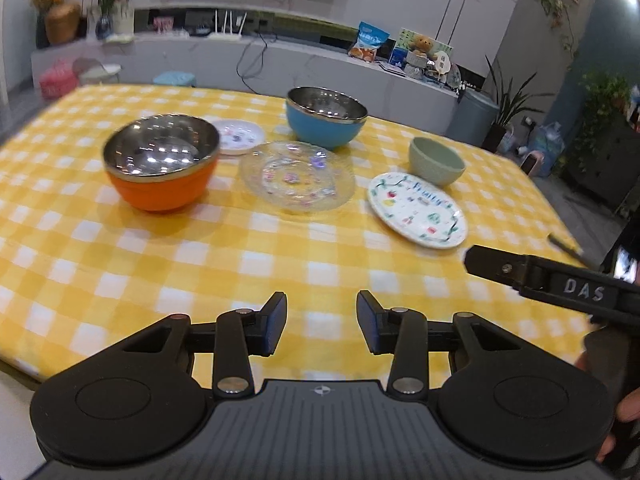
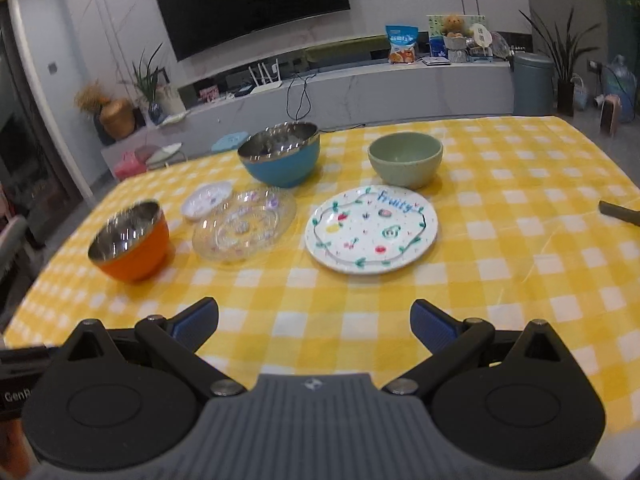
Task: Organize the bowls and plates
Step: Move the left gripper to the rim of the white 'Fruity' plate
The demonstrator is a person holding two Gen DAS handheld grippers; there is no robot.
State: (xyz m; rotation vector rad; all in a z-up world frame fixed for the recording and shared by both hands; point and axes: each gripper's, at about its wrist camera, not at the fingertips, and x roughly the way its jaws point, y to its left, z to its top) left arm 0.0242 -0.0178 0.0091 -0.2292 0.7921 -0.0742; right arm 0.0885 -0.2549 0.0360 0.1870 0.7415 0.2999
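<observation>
A: Going from the left: the orange bowl [image 2: 130, 240] stands at about nine o'clock on the yellow checked tablecloth [image 2: 520, 280], with the small white saucer [image 2: 207, 199] behind it and the clear glass plate [image 2: 245, 229] just beside it, toward the centre. Can they bump?

B: I think yes. The saucer and the glass plate look almost touching, so lifting one may drag the other. The glass plate is also thin and slippery for the pads.

A: And further right?

B: The blue bowl [image 2: 282, 158] is at twelve o'clock, the "Fruity" plate [image 2: 371, 231] in the centre, the green bowl [image 2: 405, 158] just behind it at about one o'clock.

A: The grippers?

B: Both are empty, nothing between the jaws. The left gripper [image 1: 322, 322] is partly open, the right gripper [image 2: 314, 326] wide open, both hovering over the near edge at six o'clock. The flat plate lies low on the cloth; a finger could catch the fabric and pull everything.
</observation>
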